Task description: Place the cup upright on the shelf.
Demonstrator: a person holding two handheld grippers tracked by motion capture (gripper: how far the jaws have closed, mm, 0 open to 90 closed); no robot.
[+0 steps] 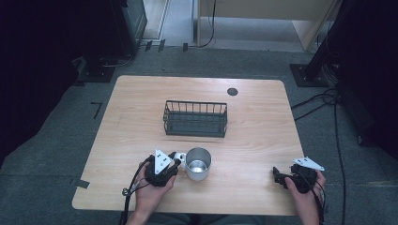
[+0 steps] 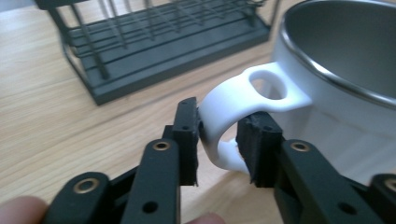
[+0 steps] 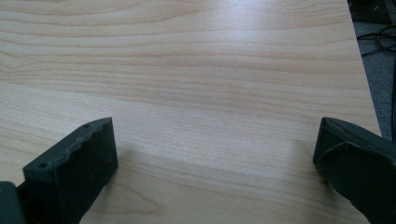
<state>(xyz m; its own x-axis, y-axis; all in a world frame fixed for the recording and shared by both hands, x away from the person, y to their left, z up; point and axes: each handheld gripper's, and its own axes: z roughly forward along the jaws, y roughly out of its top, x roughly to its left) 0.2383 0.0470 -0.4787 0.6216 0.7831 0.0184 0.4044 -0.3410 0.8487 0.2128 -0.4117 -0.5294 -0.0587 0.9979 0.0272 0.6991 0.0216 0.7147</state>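
The left gripper closes its two black jaws on the white handle of a metal-lined mug, one pad pressing the outer curve of the loop and the other set against its inner side, low on the loop near where it bends back toward the cup wall. The mug stands upright near the front of the wooden table, just right of the left gripper, its mouth open and its inside apparently empty. Beyond it, toward the middle of the table and well apart, sits a black wire basket, which is the likely destination. The right gripper rests by the table's right front edge, well away from the mug, its jaws spread wide with nothing but bare wood between them in the right gripper view.

Judged from this hold, the lift calls for a firm squeeze before any rise: the handle is smooth and curved, and a bite this low on the loop could let the cup swing or pivot downward once its weight leaves the table. Raising it straight up and slowly, keeping the rim level, then carrying it forward high enough to pass over the basket's near wall, looks the safest course. The free right gripper could steady the basket if it slides.
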